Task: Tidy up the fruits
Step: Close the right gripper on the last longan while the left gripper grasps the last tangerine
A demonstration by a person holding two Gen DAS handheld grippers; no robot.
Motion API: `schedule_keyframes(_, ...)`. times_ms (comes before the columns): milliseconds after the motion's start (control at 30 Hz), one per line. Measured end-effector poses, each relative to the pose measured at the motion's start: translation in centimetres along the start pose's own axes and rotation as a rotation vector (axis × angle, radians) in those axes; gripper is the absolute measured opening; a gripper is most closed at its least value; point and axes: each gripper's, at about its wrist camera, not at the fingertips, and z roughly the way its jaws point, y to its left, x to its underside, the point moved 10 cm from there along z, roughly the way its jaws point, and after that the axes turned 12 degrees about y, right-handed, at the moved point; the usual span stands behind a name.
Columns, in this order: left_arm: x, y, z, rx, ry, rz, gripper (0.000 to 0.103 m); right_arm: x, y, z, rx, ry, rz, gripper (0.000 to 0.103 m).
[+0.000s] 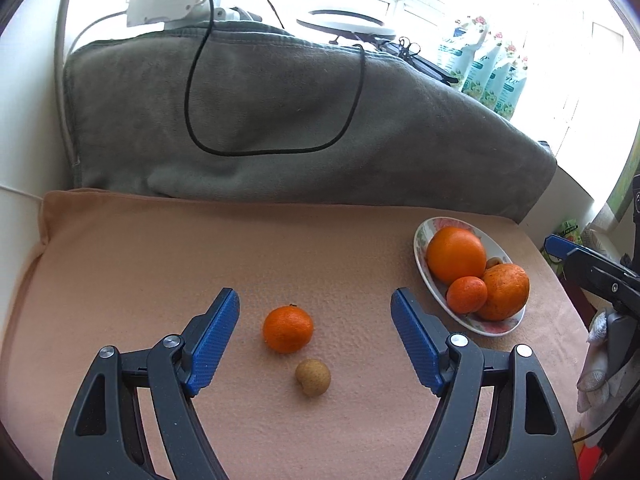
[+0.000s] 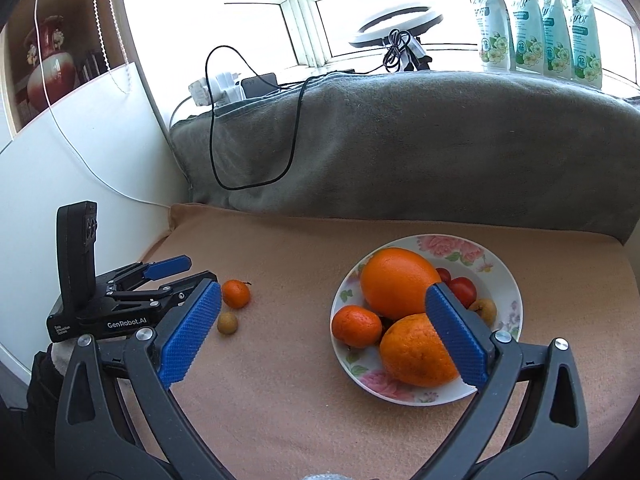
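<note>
A small tangerine and a tan longan lie on the peach cloth, between the wide-open fingers of my left gripper, which hovers just above them, empty. They also show in the right wrist view: the tangerine, the longan and the left gripper. A floral plate holds two large oranges, a tangerine, red fruits and a longan. My right gripper is open and empty above the plate's near side.
A grey blanket with a black cable forms a raised bank behind the cloth. A white wall bounds the left side. Detergent bags and a ring light stand at the window.
</note>
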Motion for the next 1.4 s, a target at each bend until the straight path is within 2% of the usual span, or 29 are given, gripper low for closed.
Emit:
schedule_keyframes(333,1.0,3.2,1.5,0.05,0.042,-0.094,0.078,2.1,4.1,3.4,-0.052,0.069,-0.083,0.103)
schedule_keyframes(567,1.4,3.2,2.9,0.102,0.085,-0.106,0.076,3.8,7.5,6.5,-0.066,0.13,-0.176,0.103)
schedule_keyframes(633,1.6,3.1,3.4,0.122,0.103,-0.111,0.072,4.2,8.5,7.4,-0.075,0.149,-0.2,0.102)
schedule_keyframes(700,1.6,3.2,4.0,0.138,0.12,-0.123,0.067,4.7,9.3,8.3,-0.084,0.172,-0.22,0.092)
schedule_keyframes(833,1.8,3.6,4.8,0.18,0.151,-0.145,0.06,5.4,10.5,9.9,-0.099,0.214,-0.248,0.086)
schedule_keyframes(967,2.0,3.7,5.2,0.204,0.166,-0.16,0.058,5.6,11.1,11.2,-0.105,0.245,-0.264,0.075)
schedule_keyframes(1067,2.1,3.7,5.5,0.217,0.174,-0.164,0.052,5.6,11.3,12.5,-0.106,0.268,-0.261,0.066)
schedule_keyframes(1233,2.3,3.7,5.8,0.237,0.181,-0.172,0.049,5.3,11.5,14.2,-0.102,0.285,-0.244,0.057)
schedule_keyframes(1400,2.0,3.5,5.7,0.253,0.173,-0.173,0.04,5.4,12.1,15.1,-0.101,0.303,-0.243,0.05)
